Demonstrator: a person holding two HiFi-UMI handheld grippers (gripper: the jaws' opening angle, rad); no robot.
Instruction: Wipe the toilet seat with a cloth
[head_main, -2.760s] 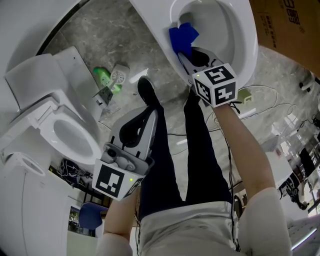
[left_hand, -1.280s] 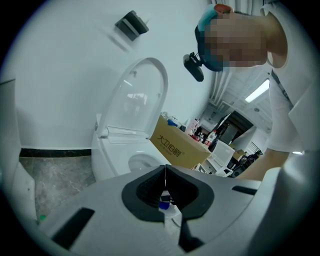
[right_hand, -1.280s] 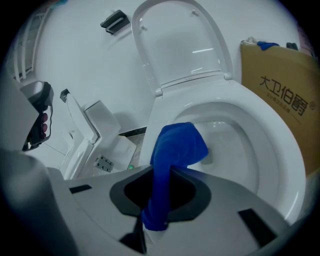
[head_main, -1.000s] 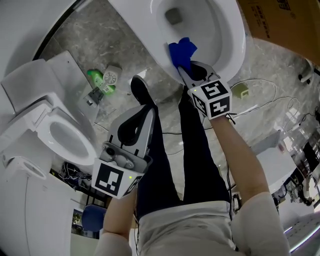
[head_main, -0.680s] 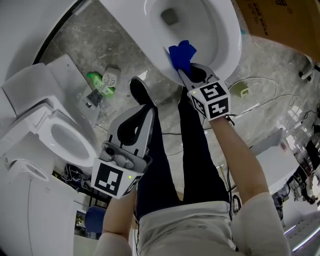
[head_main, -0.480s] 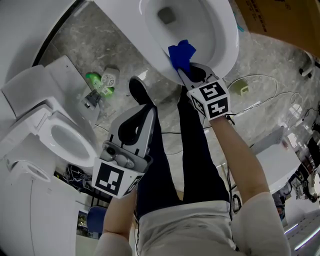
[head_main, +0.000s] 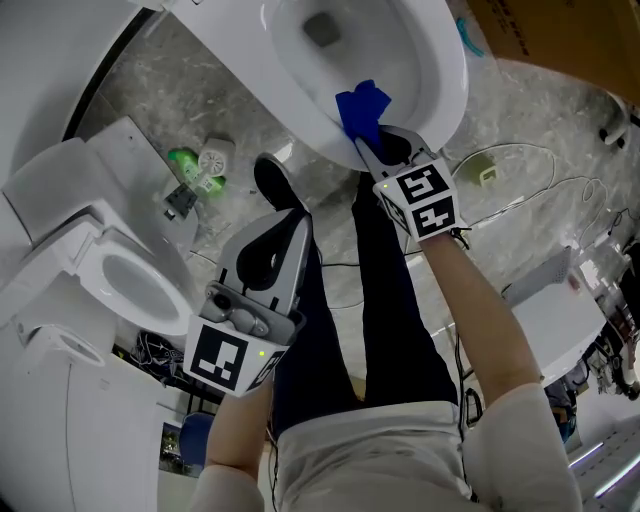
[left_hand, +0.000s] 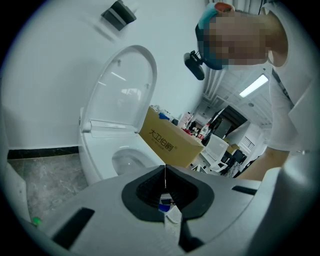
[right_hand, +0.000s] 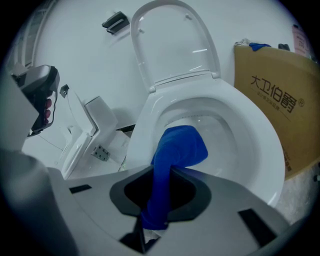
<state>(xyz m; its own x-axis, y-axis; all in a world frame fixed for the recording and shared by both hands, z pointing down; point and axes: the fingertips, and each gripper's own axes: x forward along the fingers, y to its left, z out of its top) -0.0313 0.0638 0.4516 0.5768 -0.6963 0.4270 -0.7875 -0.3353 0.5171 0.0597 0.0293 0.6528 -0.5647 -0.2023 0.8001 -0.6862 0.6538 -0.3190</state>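
Though view drifts, right tool (head_main: 368, 140) keeps cloth (head_main: 360, 103)

Blue against white

The cloth (right_hand: 176, 147) is deep blue and the toilet seat (right_hand: 250, 130) glossy white. The floor (head_main: 215, 85) is grey, marbled; the cardboard box (right_hand: 272, 95) brown with dark print; a bottle (head_main: 184, 159) bright green.

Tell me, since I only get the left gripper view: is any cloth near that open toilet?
Observer: Yes. The right gripper is shut on a blue cloth, whose free end lies over the toilet seat's near rim.
Operator: Is that the only toilet around?
Observer: No. The head view shows a second toilet on the floor at the person's left.
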